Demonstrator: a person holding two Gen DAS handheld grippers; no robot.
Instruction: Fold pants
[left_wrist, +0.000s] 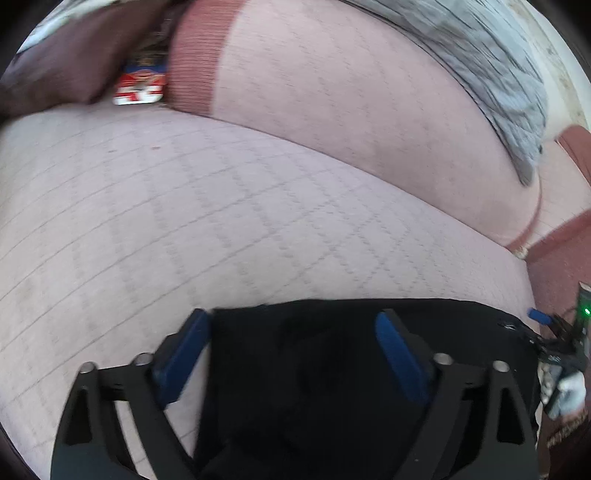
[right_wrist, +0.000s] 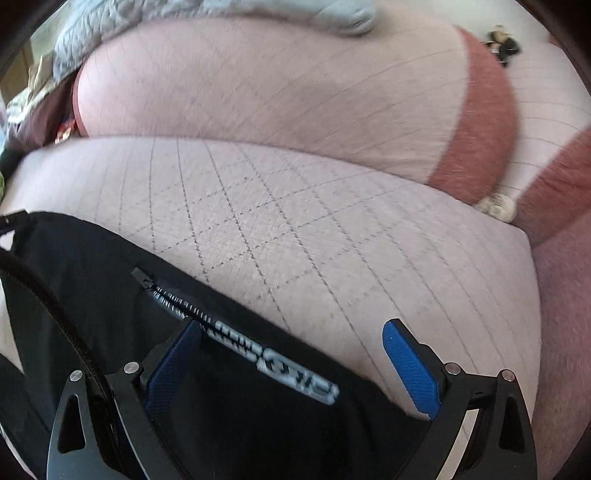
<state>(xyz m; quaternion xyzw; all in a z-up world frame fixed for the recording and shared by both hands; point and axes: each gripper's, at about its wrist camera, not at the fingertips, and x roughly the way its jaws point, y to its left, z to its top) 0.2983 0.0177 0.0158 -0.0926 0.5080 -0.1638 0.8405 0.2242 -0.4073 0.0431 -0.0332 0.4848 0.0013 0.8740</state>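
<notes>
On the pink sofa seat (left_wrist: 221, 206) lie the black pants (left_wrist: 314, 369), soft and limp, so I'd pinch an edge with my left gripper (left_wrist: 293, 350) and right gripper (right_wrist: 291, 354), both spread wide.

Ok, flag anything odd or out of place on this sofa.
A red and blue packet is wedged between the back cushion and a brown pillow. A pale crumpled scrap sits in the seat crease. The black pants lie flat.

pants (left_wrist: 332, 354) on seat cushion (left_wrist: 184, 221) | back cushion (left_wrist: 351, 110) behind | blanket (left_wrist: 480, 66) atop
</notes>
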